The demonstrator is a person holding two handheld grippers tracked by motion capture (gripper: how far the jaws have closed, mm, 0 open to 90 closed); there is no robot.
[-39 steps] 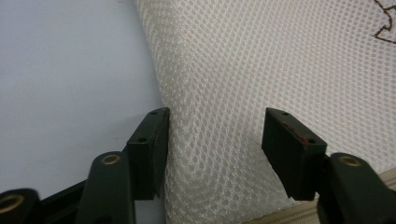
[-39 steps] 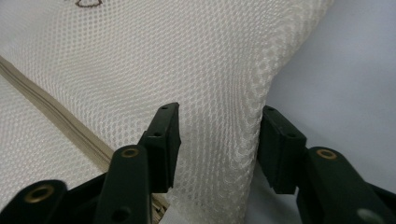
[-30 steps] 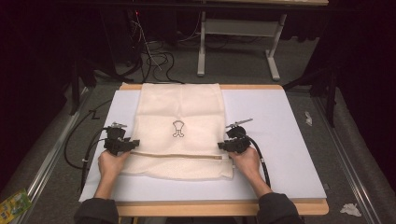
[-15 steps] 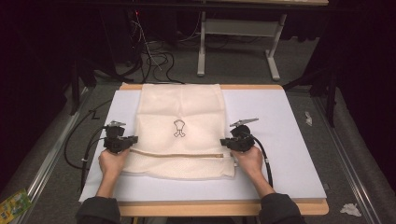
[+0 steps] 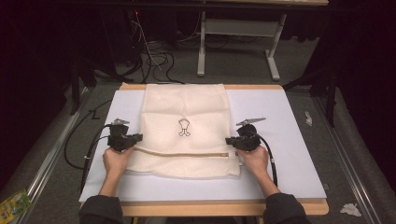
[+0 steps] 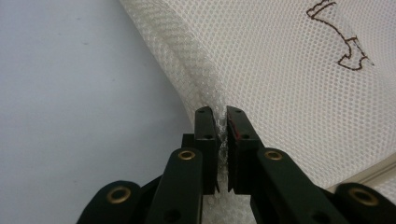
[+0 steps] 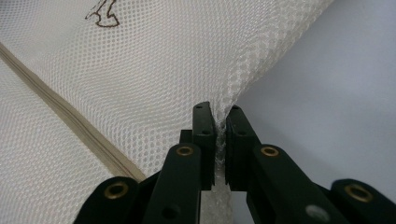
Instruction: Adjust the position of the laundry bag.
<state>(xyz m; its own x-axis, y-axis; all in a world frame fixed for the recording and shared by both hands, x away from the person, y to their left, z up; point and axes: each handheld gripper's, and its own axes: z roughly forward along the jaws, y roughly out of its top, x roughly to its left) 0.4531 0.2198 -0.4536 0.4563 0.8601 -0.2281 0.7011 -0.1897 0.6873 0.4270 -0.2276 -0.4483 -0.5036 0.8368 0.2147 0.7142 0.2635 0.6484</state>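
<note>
2 grippers (image 5: 135,139) (image 5: 228,141) have just clamped mesh bag (image 5: 187,112).

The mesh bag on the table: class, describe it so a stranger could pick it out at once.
On the pale table lies a cream mesh bag, reaching to the far edge. A zip crosses its near end, and a small dark outline drawing marks its middle.

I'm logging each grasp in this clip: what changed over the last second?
Both pairs of jaws have just closed: the left gripper now pinches the left edge of the mesh bag, the right gripper its right edge, netting bunched between the jaws. Bag, hands and white table cover stayed put.
</note>
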